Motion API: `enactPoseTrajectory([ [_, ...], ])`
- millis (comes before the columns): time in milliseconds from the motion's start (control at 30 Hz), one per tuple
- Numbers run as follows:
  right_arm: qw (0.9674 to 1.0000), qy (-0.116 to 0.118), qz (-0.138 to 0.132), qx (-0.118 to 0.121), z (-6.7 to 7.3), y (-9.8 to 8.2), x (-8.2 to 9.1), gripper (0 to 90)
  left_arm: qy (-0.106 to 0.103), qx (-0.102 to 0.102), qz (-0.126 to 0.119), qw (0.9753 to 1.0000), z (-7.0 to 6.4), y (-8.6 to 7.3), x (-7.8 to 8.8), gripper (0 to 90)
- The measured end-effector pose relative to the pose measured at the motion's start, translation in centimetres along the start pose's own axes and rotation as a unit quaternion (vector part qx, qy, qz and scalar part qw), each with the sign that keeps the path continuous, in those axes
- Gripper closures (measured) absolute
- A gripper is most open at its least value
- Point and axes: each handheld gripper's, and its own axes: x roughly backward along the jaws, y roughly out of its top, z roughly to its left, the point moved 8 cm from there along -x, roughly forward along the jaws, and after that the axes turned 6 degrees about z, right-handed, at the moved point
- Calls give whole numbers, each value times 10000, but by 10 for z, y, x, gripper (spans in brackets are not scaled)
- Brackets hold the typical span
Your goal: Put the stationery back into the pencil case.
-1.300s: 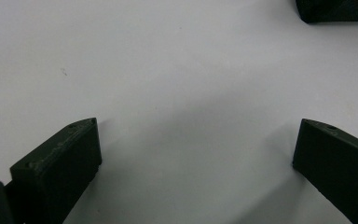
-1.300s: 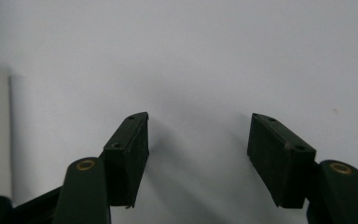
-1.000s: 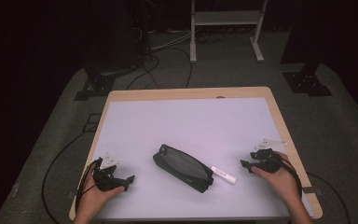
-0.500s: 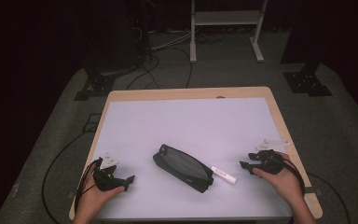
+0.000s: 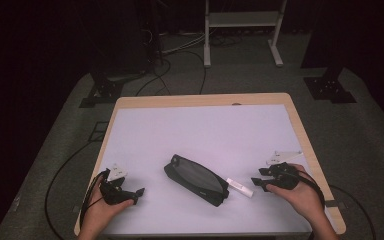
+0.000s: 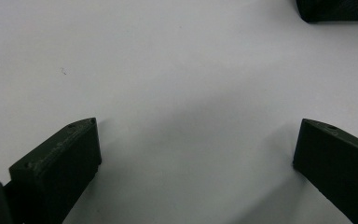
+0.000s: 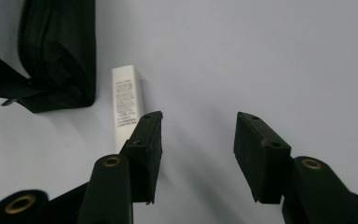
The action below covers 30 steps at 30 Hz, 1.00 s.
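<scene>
A black zipped pouch [image 5: 196, 179] lies slantwise on the white table top [image 5: 200, 135], a little in front of the middle. A small white labelled stick [image 5: 240, 187] lies at its right end. My right gripper [image 5: 256, 184] hovers just right of the stick and points left at it. Its jaws have just been closing, and they stand open with nothing between them. In the right gripper view [image 7: 198, 116] the stick [image 7: 125, 100] runs beside and partly behind the left jaw, below the pouch [image 7: 56, 51]. My left gripper [image 5: 136, 196] rests at the front left, open over bare table [image 6: 198, 126].
The table's wooden rim [image 5: 300, 130] frames the white top. A corner of the pouch [image 6: 340, 9] lies ahead of the left gripper. Cables [image 5: 70, 170] trail over the grey floor at the left, and a white stand [image 5: 240, 30] stands behind the table.
The right hand has lifted and shifted slightly toward the stick, and its jaws stand narrower than before. The left hand, the pouch and the stick have not moved.
</scene>
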Motion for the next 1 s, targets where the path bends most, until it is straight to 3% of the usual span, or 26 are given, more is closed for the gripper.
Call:
enactPoseTrajectory([
  [333,9995,198,150,191,15,11,0,523,3,1,-3,10000,0,0,0,0],
  [1000,9955,444,631,543,33,20,-22,536,8,-6,-5,10000,0,0,0,0],
])
